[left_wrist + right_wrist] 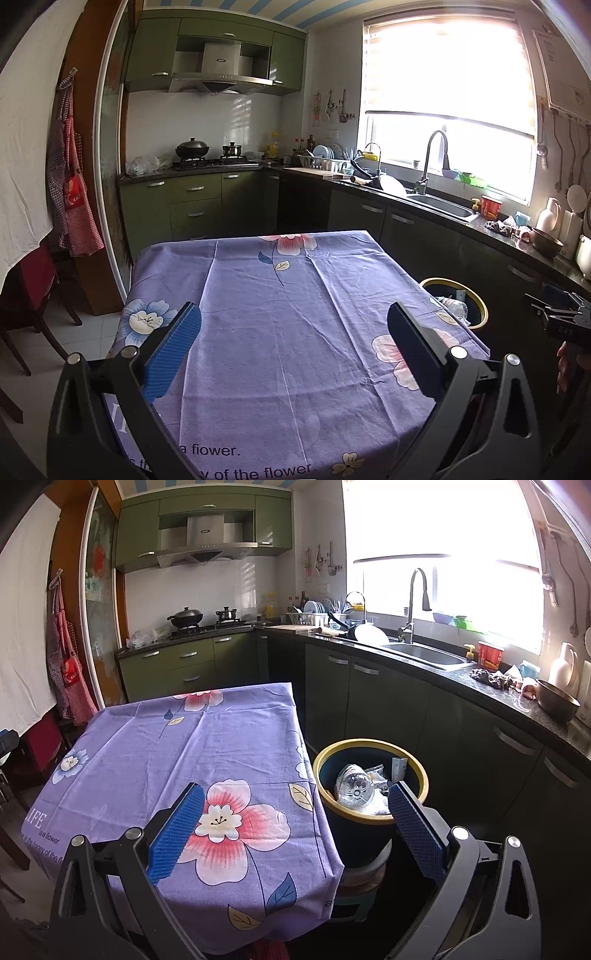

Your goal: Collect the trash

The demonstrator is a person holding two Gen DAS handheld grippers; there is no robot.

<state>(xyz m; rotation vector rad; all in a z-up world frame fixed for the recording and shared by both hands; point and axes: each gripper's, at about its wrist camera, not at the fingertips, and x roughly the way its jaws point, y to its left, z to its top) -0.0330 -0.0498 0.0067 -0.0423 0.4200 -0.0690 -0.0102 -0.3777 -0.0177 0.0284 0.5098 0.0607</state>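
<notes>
One table [155, 746], one bin [369, 744], two empty grippers [293, 345] [295, 821].

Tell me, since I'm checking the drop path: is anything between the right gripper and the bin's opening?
Nothing visible. The right gripper is open and empty, the bin sits uncovered beside the table, a bottle already inside.

Green kitchen cabinets [192, 192], bright window [447, 107], white tiled wall [207, 122]
</notes>
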